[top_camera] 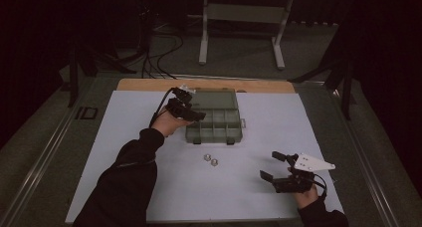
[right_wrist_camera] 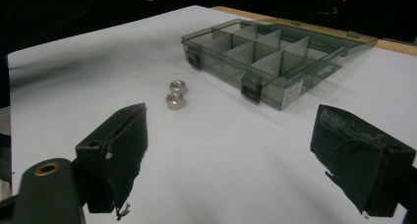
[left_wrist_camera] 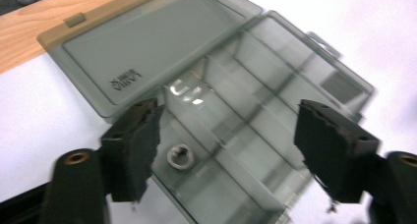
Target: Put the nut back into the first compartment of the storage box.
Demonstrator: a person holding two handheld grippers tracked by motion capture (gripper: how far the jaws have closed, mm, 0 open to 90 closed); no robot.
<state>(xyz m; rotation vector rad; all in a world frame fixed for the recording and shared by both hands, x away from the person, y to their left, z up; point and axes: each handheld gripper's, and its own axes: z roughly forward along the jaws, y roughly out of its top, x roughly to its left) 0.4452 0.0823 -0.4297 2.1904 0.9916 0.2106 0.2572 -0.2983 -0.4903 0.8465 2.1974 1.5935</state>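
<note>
A smoky clear compartment box (top_camera: 219, 130) lies open on the white mat, its lid (left_wrist_camera: 147, 42) folded flat toward the far edge. One metal nut (left_wrist_camera: 179, 156) rests in a compartment near the box's left end. My left gripper (top_camera: 191, 112) hovers over that end, open, with nothing between its jaws (left_wrist_camera: 231, 111). Two more nuts (top_camera: 207, 157) (top_camera: 214, 162) lie side by side on the mat in front of the box, also seen as nuts (right_wrist_camera: 177, 86) (right_wrist_camera: 175, 101) ahead of my right gripper (right_wrist_camera: 231, 116). The right gripper (top_camera: 271, 166) rests low at the front right, open and empty.
The white mat (top_camera: 278, 122) covers a wooden table (top_camera: 149, 83) whose bare strip shows along the far edge. A metal stand (top_camera: 241, 13) and cables (top_camera: 159, 57) sit on the floor beyond. A dark sleeve (top_camera: 129, 177) crosses the mat's front left.
</note>
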